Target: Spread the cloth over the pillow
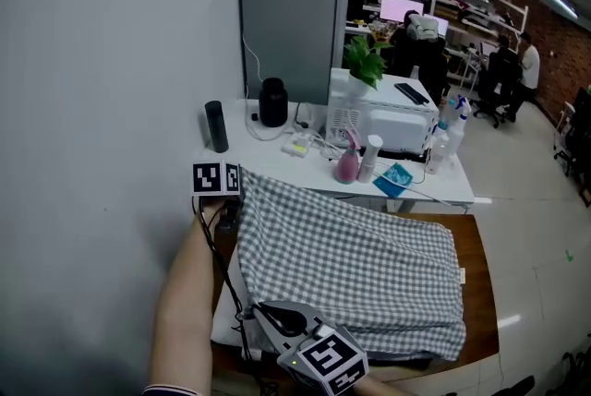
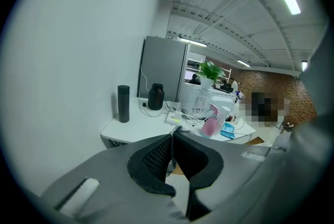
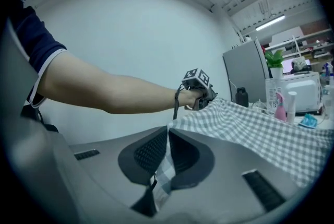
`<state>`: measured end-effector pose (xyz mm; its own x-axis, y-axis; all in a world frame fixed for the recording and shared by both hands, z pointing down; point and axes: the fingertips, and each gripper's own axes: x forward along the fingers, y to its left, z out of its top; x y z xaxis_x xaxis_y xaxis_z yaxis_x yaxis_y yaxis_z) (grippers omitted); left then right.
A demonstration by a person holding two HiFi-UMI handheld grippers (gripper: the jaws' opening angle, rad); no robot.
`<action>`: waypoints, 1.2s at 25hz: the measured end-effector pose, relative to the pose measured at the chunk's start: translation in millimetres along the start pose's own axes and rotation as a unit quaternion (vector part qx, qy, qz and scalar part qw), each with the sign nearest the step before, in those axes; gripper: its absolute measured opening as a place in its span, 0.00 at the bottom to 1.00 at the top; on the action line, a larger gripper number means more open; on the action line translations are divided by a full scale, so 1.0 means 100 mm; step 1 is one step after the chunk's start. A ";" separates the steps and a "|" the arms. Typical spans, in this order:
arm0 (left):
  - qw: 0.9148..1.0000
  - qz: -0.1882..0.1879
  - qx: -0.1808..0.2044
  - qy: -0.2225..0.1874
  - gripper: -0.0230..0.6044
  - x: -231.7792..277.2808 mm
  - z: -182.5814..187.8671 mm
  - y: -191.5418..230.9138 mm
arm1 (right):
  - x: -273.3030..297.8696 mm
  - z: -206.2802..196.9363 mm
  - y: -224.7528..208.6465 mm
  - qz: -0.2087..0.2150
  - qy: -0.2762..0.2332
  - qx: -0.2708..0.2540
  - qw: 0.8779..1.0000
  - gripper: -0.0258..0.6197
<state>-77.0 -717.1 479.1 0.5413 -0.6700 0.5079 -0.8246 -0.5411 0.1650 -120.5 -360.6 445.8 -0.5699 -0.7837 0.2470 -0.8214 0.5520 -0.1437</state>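
Pinching the checked cloth at two corners, the grippers both have their jaws closed right down on the fabric. The left gripper clamps the cloth's far left corner. In the left gripper view, only a thin fold of cloth shows in the narrow slit between the pads of that gripper, with its tip poking out just past them. The right gripper clamps the cloth's near left corner. In the right gripper view, a strip of the check pattern hangs down through the jaws of this gripper, and the rest of the cloth runs away from them toward the left gripper, which a bare forearm holds at the far corner. The cloth lies open and mostly flat, draped over the pillow. Only a pale edge of the pillow peeks out below the cloth's left side, between the two grippers. Under the cloth's right and near edges, a brown surface shows. Just beyond the cloth's far edge stands a white desk with a pink spray bottle on it.
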 end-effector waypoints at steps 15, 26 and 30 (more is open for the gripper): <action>0.998 0.018 -0.013 0.057 0.07 0.20 -0.90 0.37 | 0.42 -0.90 0.07 -0.001 0.098 0.015 0.995 0.07; 0.997 0.063 -0.038 0.036 0.13 -0.07 -1.01 0.81 | 0.54 -1.13 0.29 0.010 0.132 0.002 0.991 0.30; 0.996 0.064 -0.050 0.025 0.13 -0.26 -1.03 0.94 | 0.51 -1.03 0.31 0.008 0.117 -0.004 0.993 0.30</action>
<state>-185.1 -698.0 568.8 0.4238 -0.7030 0.5712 -0.9001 -0.3975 0.1785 -172.9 -354.4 552.5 -0.5615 -0.6871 0.4611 -0.8109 0.5678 -0.1414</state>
